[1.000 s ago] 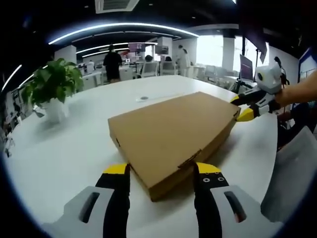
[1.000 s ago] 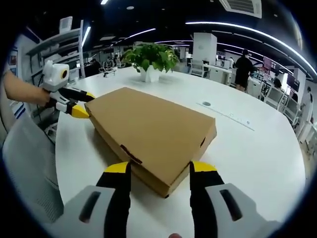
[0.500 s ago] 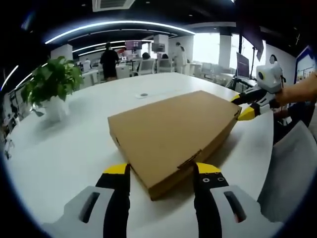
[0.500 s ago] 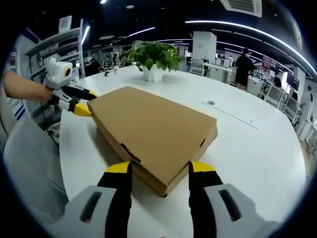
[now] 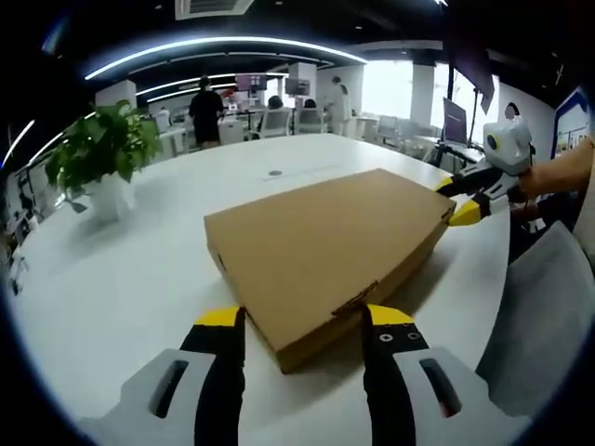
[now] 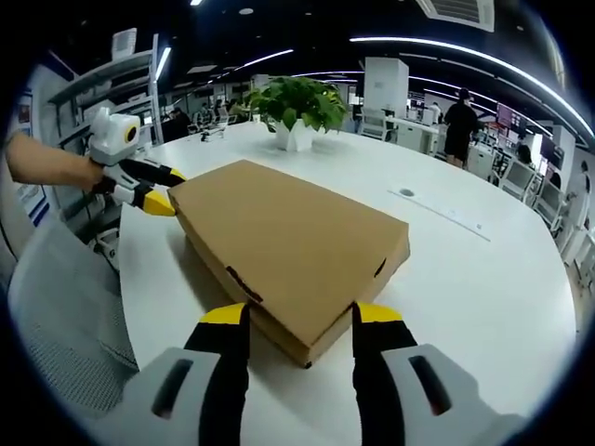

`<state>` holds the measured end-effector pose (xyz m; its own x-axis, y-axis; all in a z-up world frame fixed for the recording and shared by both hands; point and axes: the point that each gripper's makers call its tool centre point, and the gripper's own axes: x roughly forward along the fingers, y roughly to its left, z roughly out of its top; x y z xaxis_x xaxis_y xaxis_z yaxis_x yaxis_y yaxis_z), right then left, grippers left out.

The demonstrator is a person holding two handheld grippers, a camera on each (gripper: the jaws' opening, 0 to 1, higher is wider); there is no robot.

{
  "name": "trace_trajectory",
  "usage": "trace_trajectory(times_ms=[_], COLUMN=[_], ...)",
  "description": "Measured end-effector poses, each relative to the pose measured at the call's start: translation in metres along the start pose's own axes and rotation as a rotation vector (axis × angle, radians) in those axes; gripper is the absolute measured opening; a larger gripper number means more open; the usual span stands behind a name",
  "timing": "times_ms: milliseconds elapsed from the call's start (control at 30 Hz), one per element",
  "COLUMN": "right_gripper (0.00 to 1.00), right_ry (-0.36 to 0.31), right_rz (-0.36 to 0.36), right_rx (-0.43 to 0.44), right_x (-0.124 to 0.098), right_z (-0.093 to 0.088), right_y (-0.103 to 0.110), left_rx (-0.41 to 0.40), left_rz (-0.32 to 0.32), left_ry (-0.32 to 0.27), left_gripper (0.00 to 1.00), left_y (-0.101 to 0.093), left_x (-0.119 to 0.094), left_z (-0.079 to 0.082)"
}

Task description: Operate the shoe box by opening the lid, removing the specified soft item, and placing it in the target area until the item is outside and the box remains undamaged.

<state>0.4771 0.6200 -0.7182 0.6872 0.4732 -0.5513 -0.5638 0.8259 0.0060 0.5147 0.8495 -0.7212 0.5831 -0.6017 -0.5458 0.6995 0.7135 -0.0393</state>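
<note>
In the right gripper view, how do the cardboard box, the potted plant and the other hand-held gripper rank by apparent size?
1. Cardboard box, clearly largest.
2. Potted plant and left hand-held gripper: look similar; differing distances leave their order unsure.

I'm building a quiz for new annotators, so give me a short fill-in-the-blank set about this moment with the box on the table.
1. The lid of the cardboard box is ____.
2. The left gripper has a box ____ between its open jaws.
3. The right gripper has its jaws ____.
4. The potted plant stands on the white ____.

Missing words: closed; corner; open; table
</note>
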Motion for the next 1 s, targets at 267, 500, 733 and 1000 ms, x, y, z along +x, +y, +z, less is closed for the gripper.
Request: trace_trajectory(times_ms=[267,500,733,1000], right_gripper=[0.4,0.39,0.39,0.39], right_ry=[-0.003,-0.004,-0.005,-0.008], right_rz=[0.01,0.016,0.023,0.037], right_rx=[-0.001,-0.001,-0.003,-0.004], right_x=[0.002,0.003,0.004,0.005], right_z=[0.002,0.002,0.003,0.004], right_y=[0.014,0.024,0.033,0.045], left_rx=[-0.004,-0.007,-0.007,-0.006], left_rz=[0.008,0.025,0.027,0.028], left_ry=[0.006,0.01,0.017,0.032], left_gripper=[0.49,0.49,0.49,0.49], left_y=[0.006,0.01,0.011,0.017], left_x=[-0.011,-0.019,-0.027,-0.037], left_z=[-0.007,-0.013,-0.017,-0.024])
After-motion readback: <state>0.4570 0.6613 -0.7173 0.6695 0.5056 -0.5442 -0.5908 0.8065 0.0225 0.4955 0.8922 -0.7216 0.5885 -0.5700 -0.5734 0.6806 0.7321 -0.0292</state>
